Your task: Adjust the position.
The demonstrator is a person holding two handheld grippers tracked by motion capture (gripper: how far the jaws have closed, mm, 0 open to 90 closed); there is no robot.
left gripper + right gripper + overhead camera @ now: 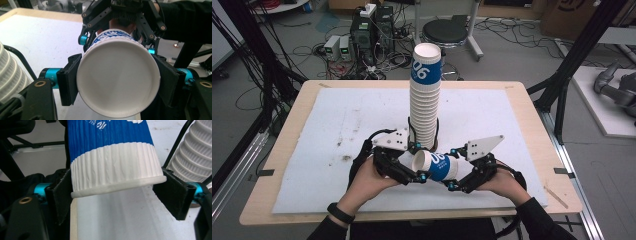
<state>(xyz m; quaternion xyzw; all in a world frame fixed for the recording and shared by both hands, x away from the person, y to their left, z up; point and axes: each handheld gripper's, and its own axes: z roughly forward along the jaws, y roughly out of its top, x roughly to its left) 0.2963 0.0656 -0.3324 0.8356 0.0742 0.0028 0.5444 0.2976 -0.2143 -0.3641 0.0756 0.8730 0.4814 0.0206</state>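
Centrally, a light wooden table (532, 125) filled the middle of the high view, topped by a white mat (337, 130) marked with small dark stains at left of centre. A tall stack of ribbed white paper cups (425, 100) stood upright at frame centre, its topmost cup banded blue; the same stack appeared at the left edge of the left gripper view and the upper right of the right gripper view. Just below the stack, at lower centre, a single blue-and-white paper cup (435, 165) lay on its side above the mat, held between both tools. The left gripper (408, 172), at lower centre-left, had its jaws closed against the sides of the cup near the open rim, the white interior facing its camera. The right gripper (460, 178), at lower centre-right, had its jaws set fairly wide about the cup, the pads (60, 195) sitting by the rolled rim; whether they pressed on it could not be told. A black wristband (340, 213) sat at lower left.
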